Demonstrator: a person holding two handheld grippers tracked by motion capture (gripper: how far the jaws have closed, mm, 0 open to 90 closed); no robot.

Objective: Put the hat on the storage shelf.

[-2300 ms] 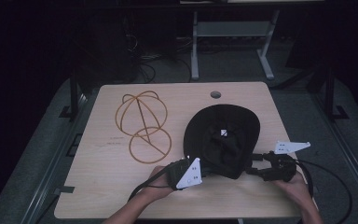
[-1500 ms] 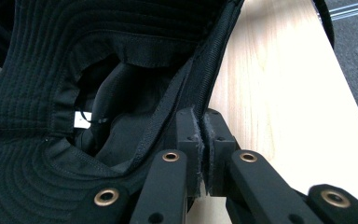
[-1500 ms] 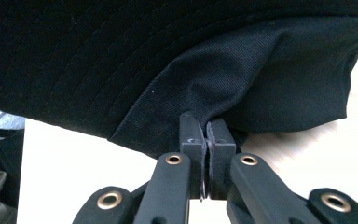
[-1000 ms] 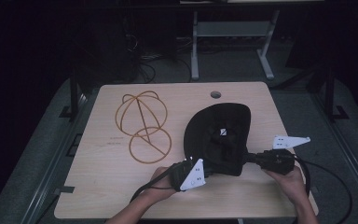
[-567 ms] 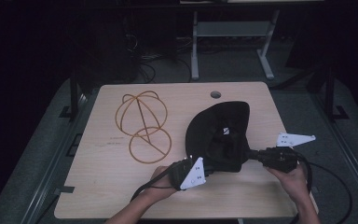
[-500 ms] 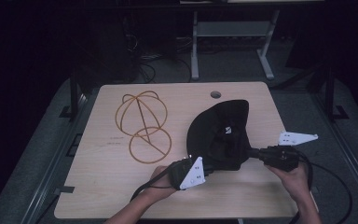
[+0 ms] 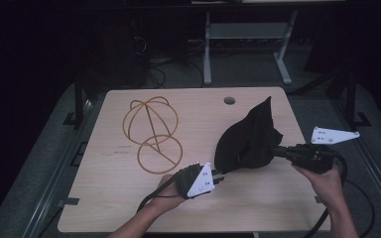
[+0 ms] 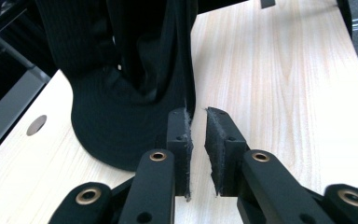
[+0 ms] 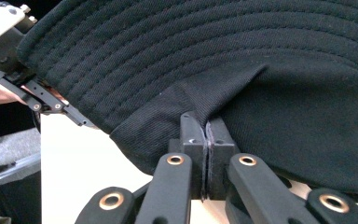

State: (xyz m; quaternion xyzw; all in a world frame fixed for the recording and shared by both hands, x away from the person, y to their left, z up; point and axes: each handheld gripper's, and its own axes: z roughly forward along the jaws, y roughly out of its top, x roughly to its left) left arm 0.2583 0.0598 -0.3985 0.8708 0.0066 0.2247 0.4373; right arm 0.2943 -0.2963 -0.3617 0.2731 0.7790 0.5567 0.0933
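A black brimmed hat (image 7: 248,141) hangs tilted above the wooden table (image 7: 129,198), its lower brim toward the table's front. My right gripper (image 7: 274,150) is shut on the hat's fabric; in the right gripper view the cloth (image 9: 214,60) is pinched between the closed pads at the gripper's tip (image 9: 206,122). My left gripper (image 7: 220,177) sits at the hat's lower left edge. Its jaws have just been opening. In the left gripper view a narrow gap shows between the pads (image 8: 197,112), and the hat's edge (image 8: 121,93) hangs just at the tips, not pressed.
A golden wire frame of rings (image 7: 151,131) lies on the table's left half. A round hole (image 7: 229,100) is in the tabletop near its far edge. A grey metal stand (image 7: 248,34) is on the floor beyond the table. Cables trail from both grippers toward the front.
The right gripper has risen with the hat, so the hat went from lying flat to hanging folded and tilted. The left gripper stayed in place.
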